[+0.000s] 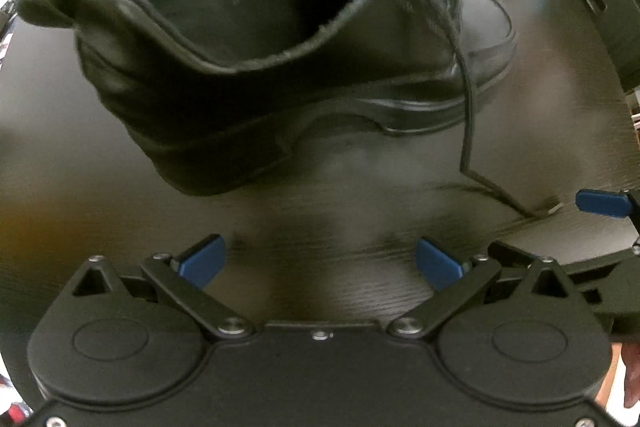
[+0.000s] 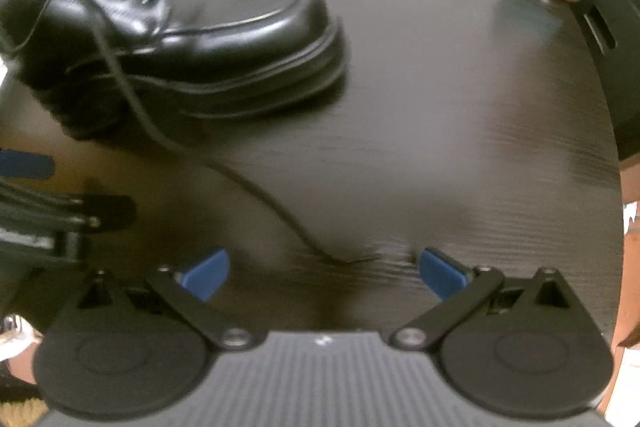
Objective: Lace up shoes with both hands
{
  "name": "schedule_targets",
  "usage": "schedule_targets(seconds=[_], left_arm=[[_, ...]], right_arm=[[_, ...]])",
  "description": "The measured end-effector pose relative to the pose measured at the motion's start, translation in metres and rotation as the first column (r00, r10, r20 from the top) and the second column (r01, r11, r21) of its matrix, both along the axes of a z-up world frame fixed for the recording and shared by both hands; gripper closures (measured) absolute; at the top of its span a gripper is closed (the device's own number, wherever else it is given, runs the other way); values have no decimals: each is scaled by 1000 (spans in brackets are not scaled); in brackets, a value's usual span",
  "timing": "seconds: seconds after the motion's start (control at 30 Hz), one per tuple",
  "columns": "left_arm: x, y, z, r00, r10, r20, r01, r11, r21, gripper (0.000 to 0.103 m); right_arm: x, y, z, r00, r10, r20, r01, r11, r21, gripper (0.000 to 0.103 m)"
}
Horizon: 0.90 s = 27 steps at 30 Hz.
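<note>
Dark wood-grain counter (image 1: 80, 155) carries a black leather lace-up shoe (image 1: 256, 67), set far and left of us. Its loose black lace (image 2: 256, 187) trails near toward our right claw (image 2: 323, 269). Our left claw (image 1: 320, 259) and the right one both gape, grasping nothing.

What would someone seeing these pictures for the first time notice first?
A glossy black shoe stands on the dark table, filling the upper left of the right wrist view. One loose lace trails from it across the table toward the open right gripper. The left gripper is open too, facing the shoe's heel and holding nothing.
</note>
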<state>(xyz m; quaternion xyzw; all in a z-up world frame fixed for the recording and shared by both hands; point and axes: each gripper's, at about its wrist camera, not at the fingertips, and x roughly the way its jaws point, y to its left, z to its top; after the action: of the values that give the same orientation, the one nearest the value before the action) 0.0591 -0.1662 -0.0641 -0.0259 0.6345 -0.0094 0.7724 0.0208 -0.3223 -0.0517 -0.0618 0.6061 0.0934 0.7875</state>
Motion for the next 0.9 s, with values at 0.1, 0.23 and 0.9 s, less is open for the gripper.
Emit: schedule_targets(seconds=[0.1,0.23,0.9], left_arm=[[2,0,-3,1000,4,-8,-4,1000,-4,0],[3,0,-12,1000,1,-24,-1,1000,13,0],[-43,9,-19,1000,-29,7,28,997,70,0]], right_arm=[[-3,7,-2,1000,21,-3,-21,1000,-9,1],[-6,12,-6,1000,27,-12,-28,1000,-15,1],[-15,33,-15,998,63,-17,-64,998,-24,1]])
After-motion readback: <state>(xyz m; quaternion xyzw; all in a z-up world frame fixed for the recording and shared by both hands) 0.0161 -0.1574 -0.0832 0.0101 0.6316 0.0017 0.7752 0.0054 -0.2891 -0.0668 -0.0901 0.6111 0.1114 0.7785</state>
